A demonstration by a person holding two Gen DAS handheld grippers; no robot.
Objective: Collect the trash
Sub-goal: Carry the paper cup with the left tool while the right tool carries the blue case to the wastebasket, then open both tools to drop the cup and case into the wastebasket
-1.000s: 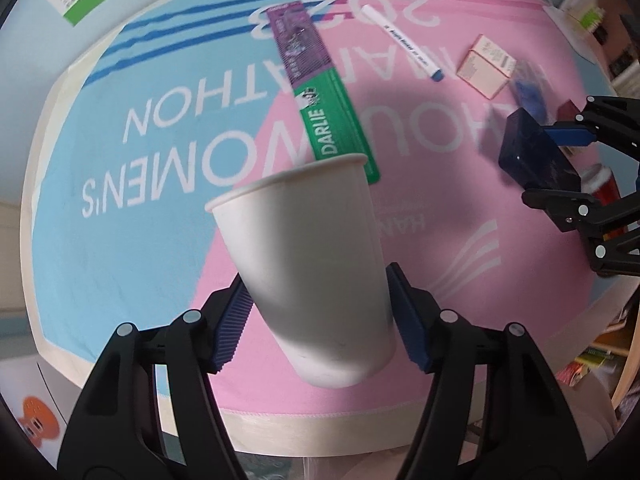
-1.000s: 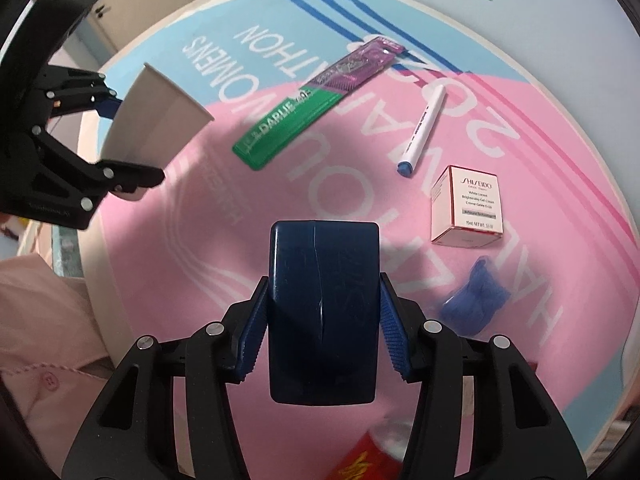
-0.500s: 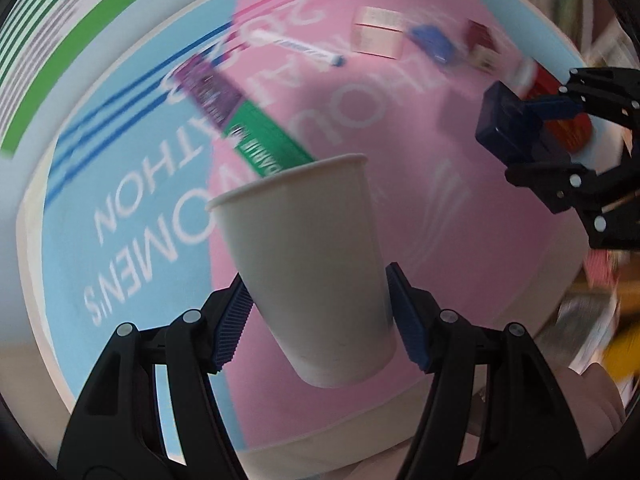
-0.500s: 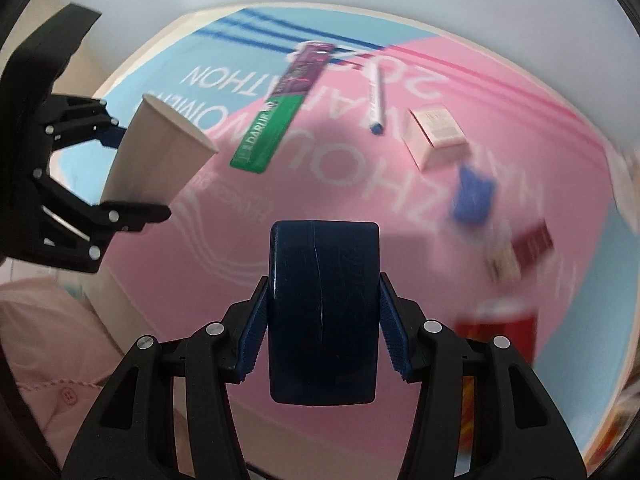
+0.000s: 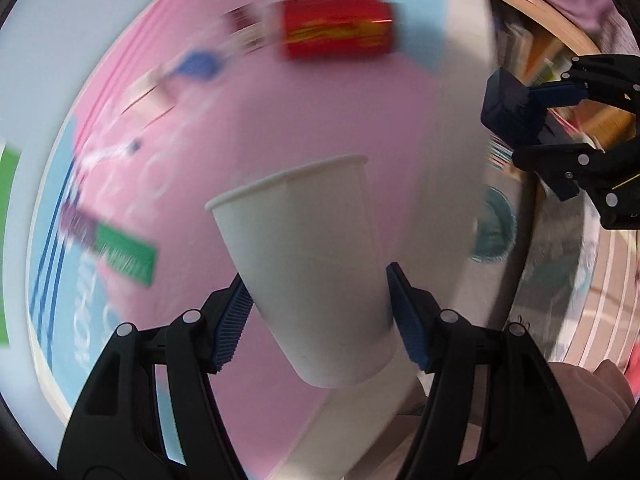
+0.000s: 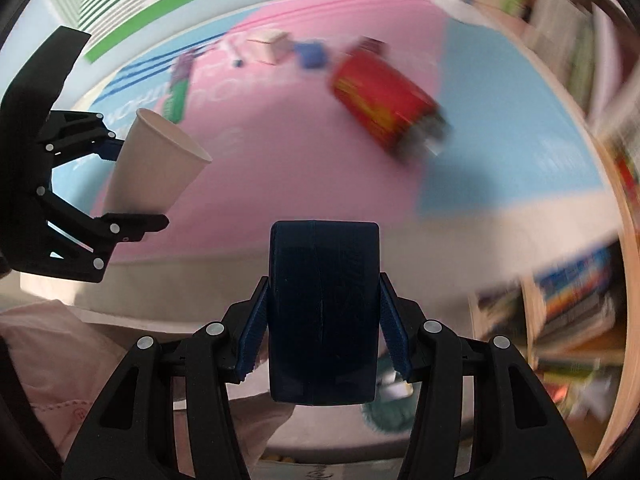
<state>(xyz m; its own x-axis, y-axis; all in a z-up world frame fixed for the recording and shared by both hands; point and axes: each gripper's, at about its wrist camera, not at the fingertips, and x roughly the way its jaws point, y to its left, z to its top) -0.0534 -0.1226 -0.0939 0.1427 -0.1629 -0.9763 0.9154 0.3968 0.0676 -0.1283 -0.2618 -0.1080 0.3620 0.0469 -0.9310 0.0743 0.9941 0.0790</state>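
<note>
While the left gripper point(image 5: 320, 304) is clamped on a white paper cup point(image 5: 308, 268), held tilted above the near part of the pink and blue table point(image 5: 248, 128), the right gripper point(image 6: 324, 316) is clamped on a dark blue box point(image 6: 324, 312) out past the table's near edge. Blurred on the table lie a red can point(image 6: 380, 100) on its side, a small blue scrap point(image 6: 312, 53), a pale carton point(image 6: 267, 45), a pen point(image 6: 233, 55) and a green and purple toothpaste box point(image 6: 179, 87), all well apart from both grippers.
</note>
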